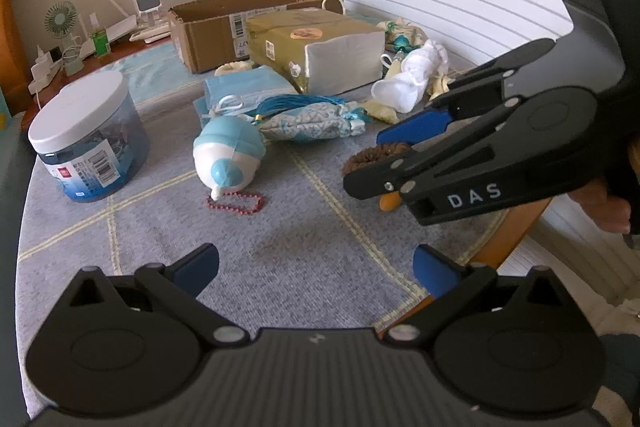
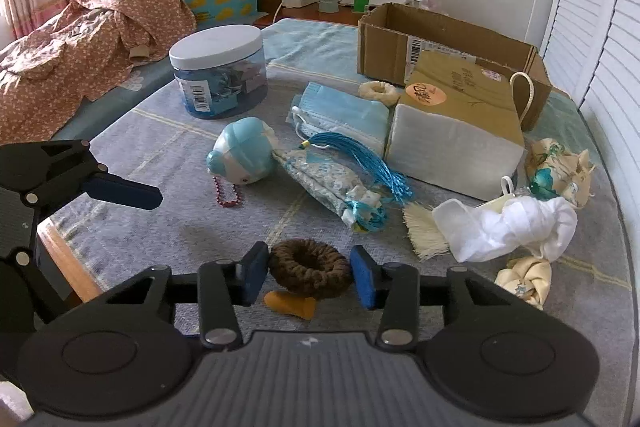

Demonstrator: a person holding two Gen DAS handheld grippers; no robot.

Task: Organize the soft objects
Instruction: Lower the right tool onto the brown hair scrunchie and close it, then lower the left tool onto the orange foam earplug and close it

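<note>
While the right gripper (image 2: 309,277) sits low over a grey checked blanket (image 2: 200,211), its two blue pads (image 2: 253,277) stand on either side of a brown knitted scrunchie (image 2: 308,273), close beside it; whether they press it cannot be told. The scrunchie lies near the blanket's front edge, partly over a small orange piece (image 2: 292,305). The left gripper (image 1: 316,277) hovers wide open and holds nothing, above bare blanket. Farther back lie a blue and white squishy toy (image 2: 244,157) with a red bead chain (image 2: 228,195), a patterned pouch with blue tassel (image 2: 332,183), a stack of blue face masks (image 2: 344,115), a white cloth (image 2: 508,231), a cream scrunchie (image 2: 378,91), a white-lidded jar (image 2: 218,71), a tissue pack (image 2: 456,135) and a cardboard box (image 2: 440,47).
</note>
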